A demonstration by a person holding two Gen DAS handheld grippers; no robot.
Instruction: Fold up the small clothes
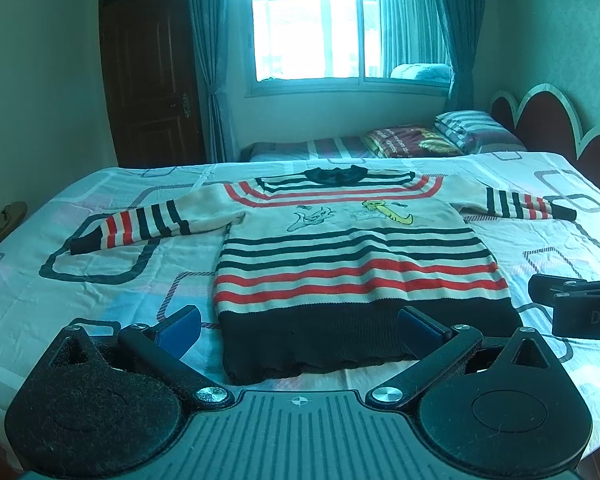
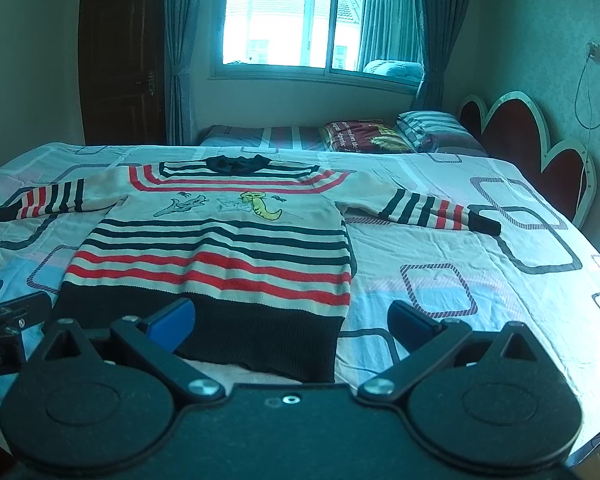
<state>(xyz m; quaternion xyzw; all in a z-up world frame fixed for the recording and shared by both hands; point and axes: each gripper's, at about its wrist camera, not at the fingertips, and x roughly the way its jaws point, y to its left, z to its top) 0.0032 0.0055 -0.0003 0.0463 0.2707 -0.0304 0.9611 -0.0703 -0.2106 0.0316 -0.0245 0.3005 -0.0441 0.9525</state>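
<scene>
A small cream sweater (image 1: 348,256) with navy and red stripes and a dark hem lies flat, front up, on the bed, both sleeves spread out sideways. It also shows in the right wrist view (image 2: 216,248). My left gripper (image 1: 300,330) is open and empty, its blue pads astride the hem's left part. My right gripper (image 2: 290,326) is open and empty over the hem's right corner. The right gripper's body (image 1: 580,304) shows at the right edge of the left wrist view; the left gripper's body (image 2: 8,328) shows at the left edge of the right wrist view.
The bed sheet (image 2: 480,264) is white with dark rounded-square patterns. Pillows (image 2: 428,128) and a folded blanket (image 2: 364,136) lie by the red headboard (image 2: 540,132) at the far right. A window (image 2: 316,24) with curtains and a dark door (image 2: 120,60) stand behind.
</scene>
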